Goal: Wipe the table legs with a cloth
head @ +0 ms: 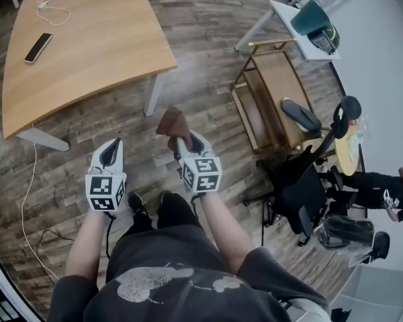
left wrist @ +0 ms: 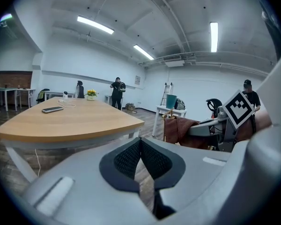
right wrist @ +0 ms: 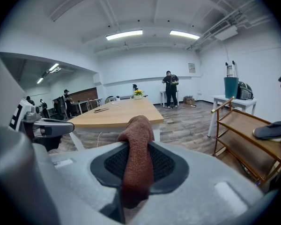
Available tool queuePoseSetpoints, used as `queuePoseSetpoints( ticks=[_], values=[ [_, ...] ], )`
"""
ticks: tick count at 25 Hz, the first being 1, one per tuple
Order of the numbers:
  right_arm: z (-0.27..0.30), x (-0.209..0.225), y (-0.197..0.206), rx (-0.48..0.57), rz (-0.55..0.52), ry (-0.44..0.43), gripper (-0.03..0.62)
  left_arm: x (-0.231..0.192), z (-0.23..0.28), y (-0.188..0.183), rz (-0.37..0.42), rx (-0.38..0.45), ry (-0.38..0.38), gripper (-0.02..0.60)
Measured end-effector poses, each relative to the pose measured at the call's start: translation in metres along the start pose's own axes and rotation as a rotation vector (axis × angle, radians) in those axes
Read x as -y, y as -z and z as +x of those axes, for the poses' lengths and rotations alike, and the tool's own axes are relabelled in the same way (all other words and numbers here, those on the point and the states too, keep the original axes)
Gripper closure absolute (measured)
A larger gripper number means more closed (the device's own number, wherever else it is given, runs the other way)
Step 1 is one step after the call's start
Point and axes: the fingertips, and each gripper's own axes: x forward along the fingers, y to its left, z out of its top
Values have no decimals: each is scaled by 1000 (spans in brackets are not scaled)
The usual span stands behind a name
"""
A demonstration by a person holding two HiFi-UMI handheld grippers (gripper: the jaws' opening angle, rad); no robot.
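Brown cloth (right wrist: 136,161) sits pinched in my right claw (head: 179,139), my left claw (head: 111,154) closed on nothing — held by one fold, it could slip against the table leg (head: 154,94).

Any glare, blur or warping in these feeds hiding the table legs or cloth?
Head view: fisheye bend at the edges, but the wooden table and its white leg are sharp and evenly lit. Left gripper view: the ceiling strip light blows out white; corners are black. Right gripper view: the brown cloth in the right claw reads clearly, no glare.
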Motion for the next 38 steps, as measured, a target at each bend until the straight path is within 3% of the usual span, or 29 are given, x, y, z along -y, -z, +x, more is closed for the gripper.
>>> queuePoseSetpoints(
  ticks=[5,10,19,24,29,38],
  values=[
    [30,6,0,-22,-8,-14,513,-10,24,5,-16,-13,-9,563],
    [73,14,5,-69,27,-68,513,-18,53,0,-35,-6,-65,563],
    [195,22,28,-131,64,-200,513,-42,138,27,-12,5,-123,563],
    [258,19,48,-108,62,-208,513,-74,171,69,-10,21,-131,563],
    [299,36,64,-26,91,-144,513,-100,199,125,17,-2,-120,563],
    [364,50,170,-46,49,-132,511,-140,252,227,-2,7,-112,563]
  ],
)
